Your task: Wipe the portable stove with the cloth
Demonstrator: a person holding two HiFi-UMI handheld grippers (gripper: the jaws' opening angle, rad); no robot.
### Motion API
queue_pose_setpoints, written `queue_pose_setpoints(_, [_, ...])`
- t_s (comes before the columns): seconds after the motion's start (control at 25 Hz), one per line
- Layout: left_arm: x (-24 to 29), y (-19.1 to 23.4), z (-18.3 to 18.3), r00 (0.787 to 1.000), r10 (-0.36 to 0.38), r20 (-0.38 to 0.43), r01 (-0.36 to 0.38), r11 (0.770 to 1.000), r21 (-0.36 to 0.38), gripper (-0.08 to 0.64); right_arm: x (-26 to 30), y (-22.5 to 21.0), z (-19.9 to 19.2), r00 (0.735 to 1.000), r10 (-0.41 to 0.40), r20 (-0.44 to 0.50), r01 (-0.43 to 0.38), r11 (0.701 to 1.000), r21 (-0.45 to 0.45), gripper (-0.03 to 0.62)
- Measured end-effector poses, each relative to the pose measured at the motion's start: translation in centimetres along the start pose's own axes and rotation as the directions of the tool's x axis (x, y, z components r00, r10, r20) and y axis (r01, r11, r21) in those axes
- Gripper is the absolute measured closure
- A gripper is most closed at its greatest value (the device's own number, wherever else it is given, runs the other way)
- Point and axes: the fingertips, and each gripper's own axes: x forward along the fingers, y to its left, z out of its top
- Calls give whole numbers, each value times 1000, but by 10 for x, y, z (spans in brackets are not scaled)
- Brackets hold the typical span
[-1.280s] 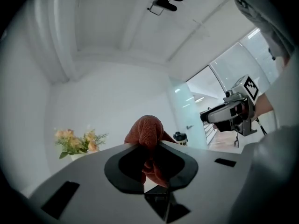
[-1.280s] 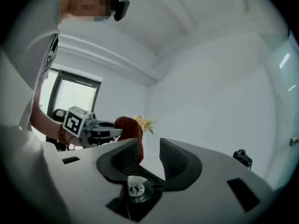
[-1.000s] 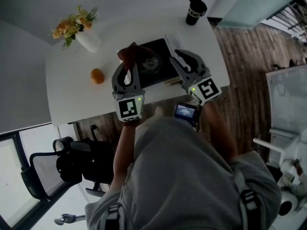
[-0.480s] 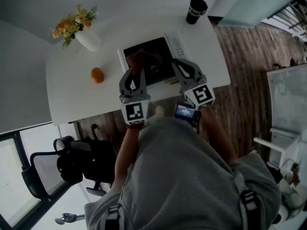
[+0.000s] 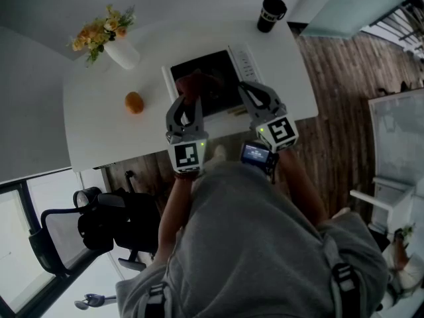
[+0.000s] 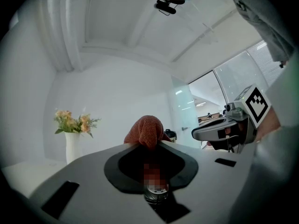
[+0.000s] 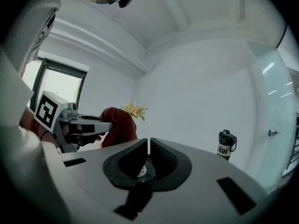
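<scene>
left gripper [image 5: 187, 103] clamped on cloth [image 5: 193, 85] over portable stove [image 5: 222, 68], near table's [image 5: 99, 131] front edge. right gripper [image 5: 246, 90] jaws together, empty. wipe likely starting; next: press cloth down, sweep across.

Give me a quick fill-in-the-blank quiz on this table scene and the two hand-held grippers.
The left hand-held gripper is shut on a reddish ____.
The right hand-held gripper has its jaws ____, with nothing between them.
The round fruit on the table is coloured ____.
The white vase holds ____.
Missing words: cloth, shut, orange, flowers.
</scene>
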Motion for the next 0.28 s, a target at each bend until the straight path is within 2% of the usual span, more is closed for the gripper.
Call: queue_pose_setpoints(0.28, [-5, -4, -6, 1000, -18, -9, 18, 1000, 18, 480, -5, -3, -5, 1000, -4, -7, 4, 1000, 7, 558])
